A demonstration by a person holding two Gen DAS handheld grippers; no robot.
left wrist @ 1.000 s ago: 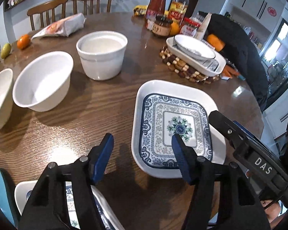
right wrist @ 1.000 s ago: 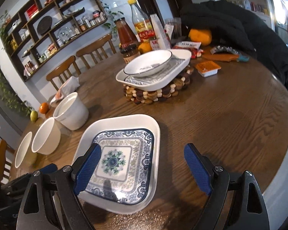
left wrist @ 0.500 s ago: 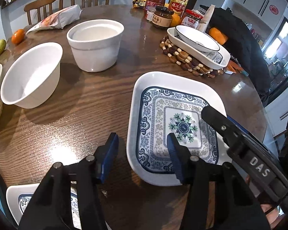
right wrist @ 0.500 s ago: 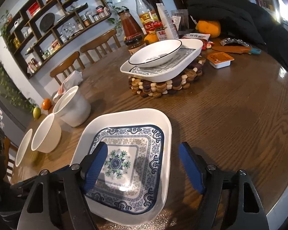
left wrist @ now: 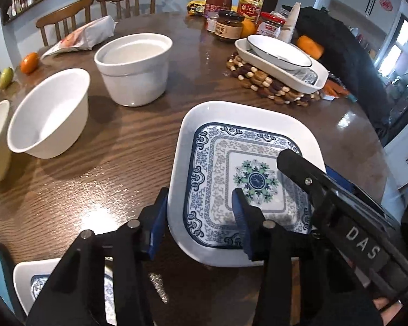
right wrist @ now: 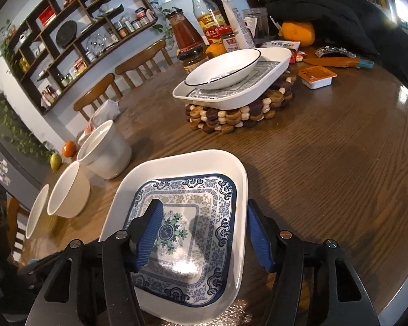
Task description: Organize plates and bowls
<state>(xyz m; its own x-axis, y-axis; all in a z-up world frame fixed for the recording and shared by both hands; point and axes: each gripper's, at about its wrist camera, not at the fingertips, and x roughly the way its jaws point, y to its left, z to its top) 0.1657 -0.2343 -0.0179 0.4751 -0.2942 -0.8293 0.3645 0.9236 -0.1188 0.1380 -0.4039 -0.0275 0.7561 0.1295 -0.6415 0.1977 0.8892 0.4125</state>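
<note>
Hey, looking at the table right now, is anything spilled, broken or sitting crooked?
Nothing is spilled or broken. One oddity: the round black-rimmed dish sits tilted inside the rectangular white dish on the beaded trivet, one edge overhanging the rim. The square patterned plate between both tools looks intact.

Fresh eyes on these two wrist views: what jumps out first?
The square blue-patterned plate near the table's front edge, with both grippers on it: the left gripper shut on its left rim, the right gripper closing over its right rim. Beyond it, a plate stacked in a dish sits on a beaded trivet, and white bowls line the left.
</note>
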